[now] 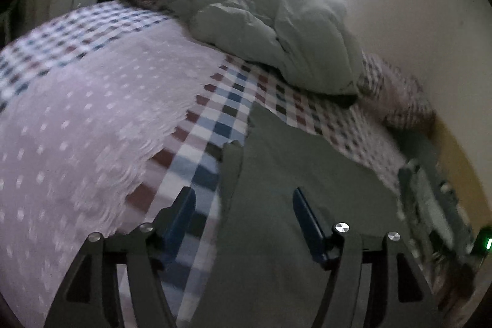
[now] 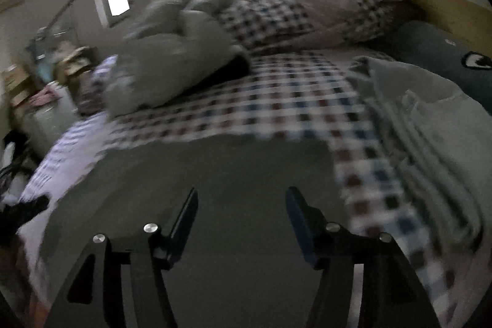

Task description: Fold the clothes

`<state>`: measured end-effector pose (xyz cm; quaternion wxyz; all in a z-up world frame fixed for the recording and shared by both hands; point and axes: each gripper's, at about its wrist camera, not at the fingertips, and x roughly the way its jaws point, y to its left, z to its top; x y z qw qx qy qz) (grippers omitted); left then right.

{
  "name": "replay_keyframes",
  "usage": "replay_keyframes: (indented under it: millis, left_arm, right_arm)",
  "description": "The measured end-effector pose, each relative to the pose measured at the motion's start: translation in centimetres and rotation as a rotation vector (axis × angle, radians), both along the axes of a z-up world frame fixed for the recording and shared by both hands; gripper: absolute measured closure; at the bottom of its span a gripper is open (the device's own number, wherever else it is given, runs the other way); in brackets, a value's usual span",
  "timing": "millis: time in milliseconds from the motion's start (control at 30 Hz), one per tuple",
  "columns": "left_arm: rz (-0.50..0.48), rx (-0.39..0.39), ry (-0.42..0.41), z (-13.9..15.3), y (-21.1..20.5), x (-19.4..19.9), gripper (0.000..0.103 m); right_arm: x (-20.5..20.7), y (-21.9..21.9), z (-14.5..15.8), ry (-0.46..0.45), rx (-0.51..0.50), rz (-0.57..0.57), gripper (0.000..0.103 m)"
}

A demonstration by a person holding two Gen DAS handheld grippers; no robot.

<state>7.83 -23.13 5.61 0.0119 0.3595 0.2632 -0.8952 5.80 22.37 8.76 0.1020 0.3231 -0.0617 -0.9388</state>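
A: Left wrist view. Left hand-held gripper (image 1: 244, 199) released, blue-padded fingers (image 1: 303, 211) spread wide, nothing between them. Below it, the flat grey-green cloth garment (image 1: 276, 174) lies spread on the bed with the red, blue and white checked sheet (image 1: 233, 100). One finger over the garment, the other over bare sheet at the garment's edge.

B: Contact with the cloth?

A: Cannot tell; frame is blurred. To the left, a pink blanket with white dots (image 1: 92, 128). Farther up the bed, a crumpled pale grey-green quilt (image 1: 276, 29), near the wall.

B: Right wrist view?

A: Right hand-held gripper (image 2: 241, 202) also released, fingers apart, both over the same garment (image 2: 215, 174). Garment lies flat, its far edge straight against the checked sheet (image 2: 292, 100).

B: Anything beside it?

A: To the right, a stack of pale green folded cloth (image 2: 430, 125), apart from the garment, with a strip of sheet between. Behind the stack, a dark blue-grey cushion (image 2: 436, 57).
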Motion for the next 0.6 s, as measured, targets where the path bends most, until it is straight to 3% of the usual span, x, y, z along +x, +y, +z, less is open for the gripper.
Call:
replay_keyframes:
  millis: [133,333,400,500,600]
  left_arm:
    - [0.045,0.112,-0.002,-1.2,-0.5,2.7,0.032]
    - [0.102,0.31,-0.015,-3.6,-0.7,6.3,0.031]
    - [0.121,0.376,-0.019,-4.4,-0.7,7.5,0.031]
    - [0.168,0.473,-0.021,-5.5,-1.0,8.4,0.023]
    - [0.206,0.526,-0.024,-6.1,-1.3,8.6,0.022]
  right_arm:
    - [4.0,-4.9,0.0,0.113,0.079,0.114,0.032]
    - [6.5,-9.5,0.5,0.205,0.059,0.252,0.03]
    - [7.4,-10.9,0.1,0.232,0.097,0.296,0.029]
    - [8.3,-12.6,-0.4,0.261,0.151,0.349,0.029]
    - [8.7,-13.8,-0.9,0.266,0.173,0.389,0.029]
